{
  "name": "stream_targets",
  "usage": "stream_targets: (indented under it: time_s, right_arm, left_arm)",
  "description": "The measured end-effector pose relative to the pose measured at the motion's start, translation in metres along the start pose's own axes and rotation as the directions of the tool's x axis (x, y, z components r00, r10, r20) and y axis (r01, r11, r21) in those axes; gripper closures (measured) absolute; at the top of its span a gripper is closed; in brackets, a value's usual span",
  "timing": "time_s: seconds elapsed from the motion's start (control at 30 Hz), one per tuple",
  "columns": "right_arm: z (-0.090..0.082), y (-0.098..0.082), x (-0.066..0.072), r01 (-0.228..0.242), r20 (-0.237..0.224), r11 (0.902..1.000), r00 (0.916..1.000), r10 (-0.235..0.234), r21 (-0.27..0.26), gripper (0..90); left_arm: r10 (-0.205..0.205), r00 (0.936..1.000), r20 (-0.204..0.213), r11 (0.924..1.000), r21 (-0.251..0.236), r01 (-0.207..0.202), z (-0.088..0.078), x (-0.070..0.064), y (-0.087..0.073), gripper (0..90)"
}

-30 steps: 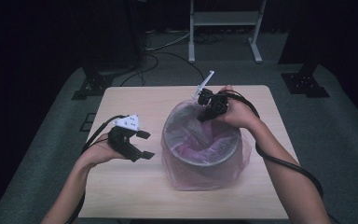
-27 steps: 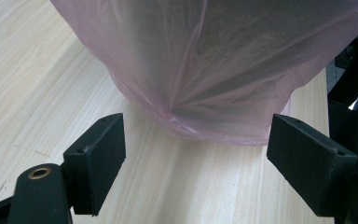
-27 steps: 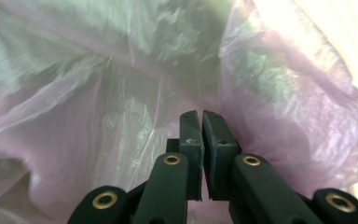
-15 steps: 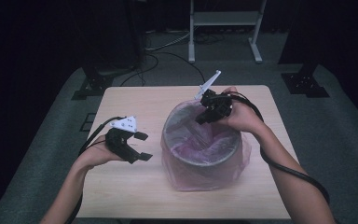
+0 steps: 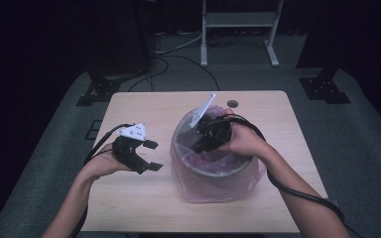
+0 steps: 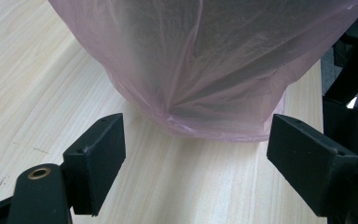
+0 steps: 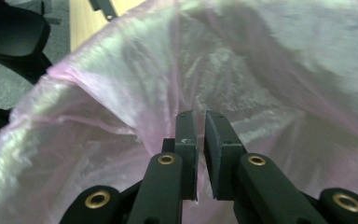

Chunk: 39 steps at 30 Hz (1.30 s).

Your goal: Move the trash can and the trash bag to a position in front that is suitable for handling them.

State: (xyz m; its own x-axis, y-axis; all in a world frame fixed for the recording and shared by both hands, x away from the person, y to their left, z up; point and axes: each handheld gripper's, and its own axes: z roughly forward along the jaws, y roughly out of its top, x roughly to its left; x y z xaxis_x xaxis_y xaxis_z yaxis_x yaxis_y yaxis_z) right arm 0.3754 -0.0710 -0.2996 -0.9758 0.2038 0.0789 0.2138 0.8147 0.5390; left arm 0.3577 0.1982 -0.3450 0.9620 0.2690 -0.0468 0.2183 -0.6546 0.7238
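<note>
While the pale wooden worktop [image 5: 144,208] takes up the middle of the high view, a round grey bin [image 5: 218,168] sits right of its centre, lined with a thin pink bag [image 5: 198,191] that spills over the rim and bunches on the wood around the base. Over on the left, the left gripper [image 5: 151,155] hovers just beside the bin, apart from it, jaws spread wide with nothing between them; in the left gripper view the two black pads frame the draped plastic and the bare worktop below it. Across to the right gripper [image 5: 197,147], and it is down inside the mouth of the bin, near the far rim, the person's hand curled over it. In the right gripper view its jaws are nearly pressed together, a slim gap left between the pads; pink film lies all round them, and whether a fold is pinched there I cannot tell. Small dark disc [image 5: 232,103] on the worktop beyond the bin.
</note>
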Motion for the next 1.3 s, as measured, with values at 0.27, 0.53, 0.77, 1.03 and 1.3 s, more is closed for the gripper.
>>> stream_targets:
  time_s: [0.27,0.53,0.77,1.03,1.3]
  right_arm:
    - [0.006,0.004,0.009,0.026,-0.029,0.9997,0.9992,-0.026,0.000,83.2]
    - [-0.021,-0.011,0.003,-0.019,-0.002,0.9987,0.9998,0.019,-0.047,77.6]
    - [-0.039,-0.032,0.013,-0.030,0.003,0.9978,0.9995,0.030,-0.059,77.3]
    - [-0.046,-0.057,0.032,-0.031,-0.003,0.9984,0.9995,0.031,-0.047,81.8]
    - [-0.045,-0.075,0.040,-0.048,-0.020,0.9983,0.9987,0.048,-0.034,84.5]
  left_arm:
    - [0.000,1.0000,0.003,1.0000,-0.001,0.000,0.000,0.000,0.001,18.2]
    - [-0.003,1.0000,0.001,1.0000,0.005,0.003,0.002,0.000,0.001,16.6]
    - [-0.004,1.0000,0.002,1.0000,0.007,0.004,0.003,-0.001,0.002,16.6]
    - [-0.002,1.0000,0.006,0.9999,0.013,0.002,0.007,-0.004,0.003,16.6]
    - [-0.005,0.9999,0.010,0.9998,0.019,0.004,0.008,-0.003,0.004,16.6]
